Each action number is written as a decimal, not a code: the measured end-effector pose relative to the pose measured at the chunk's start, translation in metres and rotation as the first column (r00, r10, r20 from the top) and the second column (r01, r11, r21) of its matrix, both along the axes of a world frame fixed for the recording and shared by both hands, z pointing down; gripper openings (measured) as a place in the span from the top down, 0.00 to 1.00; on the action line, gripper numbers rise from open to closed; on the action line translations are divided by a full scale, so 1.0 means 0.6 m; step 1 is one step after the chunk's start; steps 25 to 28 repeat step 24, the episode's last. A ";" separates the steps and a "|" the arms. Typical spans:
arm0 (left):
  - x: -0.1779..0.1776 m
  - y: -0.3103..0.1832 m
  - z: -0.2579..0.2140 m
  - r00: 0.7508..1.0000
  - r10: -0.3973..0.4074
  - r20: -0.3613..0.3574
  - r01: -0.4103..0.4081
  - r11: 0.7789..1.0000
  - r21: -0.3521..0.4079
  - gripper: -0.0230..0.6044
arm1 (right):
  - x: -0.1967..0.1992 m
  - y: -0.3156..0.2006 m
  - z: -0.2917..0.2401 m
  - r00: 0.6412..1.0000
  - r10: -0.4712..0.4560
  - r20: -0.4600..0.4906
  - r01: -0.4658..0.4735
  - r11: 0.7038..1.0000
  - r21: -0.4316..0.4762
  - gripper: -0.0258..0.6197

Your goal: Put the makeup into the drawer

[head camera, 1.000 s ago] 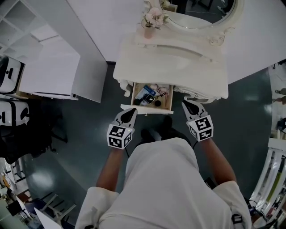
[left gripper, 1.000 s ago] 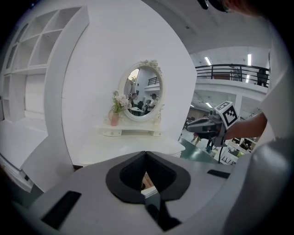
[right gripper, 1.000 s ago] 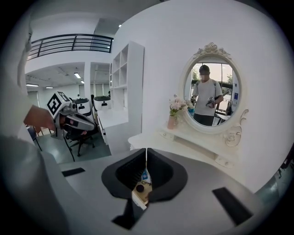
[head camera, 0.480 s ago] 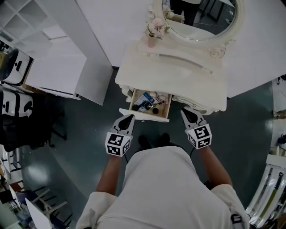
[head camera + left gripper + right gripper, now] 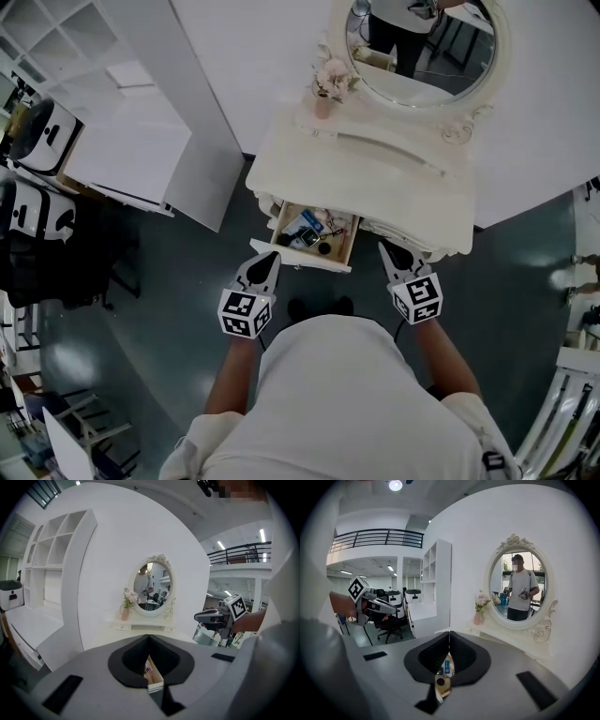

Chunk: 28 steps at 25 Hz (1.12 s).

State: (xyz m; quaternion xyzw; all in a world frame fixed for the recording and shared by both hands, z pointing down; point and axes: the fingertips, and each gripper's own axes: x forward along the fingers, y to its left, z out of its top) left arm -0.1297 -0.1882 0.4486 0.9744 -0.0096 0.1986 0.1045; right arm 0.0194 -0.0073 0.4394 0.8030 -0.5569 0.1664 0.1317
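The white dressing table (image 5: 375, 173) has its small drawer (image 5: 300, 256) pulled out. Several makeup items (image 5: 309, 231) lie inside, among them a blue-and-white pack and a dark round pot. My left gripper (image 5: 270, 257) hovers at the drawer's front left corner, jaws shut and empty. To the right of the drawer, under the table's edge, my right gripper (image 5: 387, 249) is also shut and empty. In the left gripper view the shut jaws (image 5: 149, 637) frame a slice of the drawer (image 5: 153, 676). The right gripper view shows its shut jaws (image 5: 449, 633) above the drawer (image 5: 443, 679).
An oval mirror (image 5: 422, 47) and a pink flower vase (image 5: 324, 89) stand at the table's back. A white shelf unit (image 5: 122, 112) stands to the left, with black-and-white machines (image 5: 28, 178) beyond. Dark floor (image 5: 187, 281) surrounds the person.
Both grippers have lifted a little in front of the drawer and stayed shut. The head view has tipped up and shows more of the mirror. The drawer stays pulled out.
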 end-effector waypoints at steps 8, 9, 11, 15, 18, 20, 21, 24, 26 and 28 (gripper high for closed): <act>0.008 -0.014 -0.014 1.000 -0.001 -0.017 0.002 1.000 0.014 0.94 | 0.001 -0.003 -0.011 1.000 -0.009 0.000 0.009 1.000 0.020 0.91; 0.009 -0.013 -0.015 1.000 -0.001 -0.018 0.001 1.000 0.013 0.94 | 0.002 -0.001 -0.012 1.000 -0.007 0.001 0.007 1.000 0.021 0.91; 0.011 -0.012 -0.016 1.000 0.003 -0.019 -0.003 1.000 0.010 0.94 | 0.005 0.002 -0.015 1.000 0.000 0.003 0.000 1.000 0.023 0.91; 0.015 -0.007 -0.012 1.000 0.015 -0.015 -0.015 1.000 0.004 0.94 | 0.008 0.006 -0.017 1.000 0.010 0.004 -0.010 1.000 0.028 0.91; 0.015 -0.005 -0.011 1.000 0.019 -0.012 -0.019 1.000 0.001 0.94 | 0.007 0.010 -0.017 1.000 0.015 0.007 -0.015 0.999 0.029 0.91; 0.016 -0.005 -0.012 1.000 0.020 -0.013 -0.020 1.000 0.000 0.94 | 0.007 0.012 -0.018 1.000 0.018 0.008 -0.018 0.999 0.030 0.91; 0.016 -0.006 -0.011 1.000 0.020 -0.014 -0.020 1.000 -0.001 0.94 | 0.007 0.013 -0.017 1.000 0.019 0.008 -0.019 0.999 0.031 0.91; 0.019 -0.008 -0.008 1.000 0.021 -0.014 -0.021 1.000 -0.003 0.94 | 0.008 0.012 -0.015 1.000 0.024 0.010 -0.024 0.999 0.033 0.91; 0.019 -0.008 -0.008 1.000 0.021 -0.014 -0.021 1.000 -0.003 0.94 | 0.008 0.012 -0.015 1.000 0.024 0.010 -0.024 0.999 0.033 0.91; 0.019 -0.008 -0.008 1.000 0.021 -0.014 -0.021 1.000 -0.003 0.94 | 0.008 0.012 -0.015 1.000 0.024 0.010 -0.024 0.999 0.033 0.91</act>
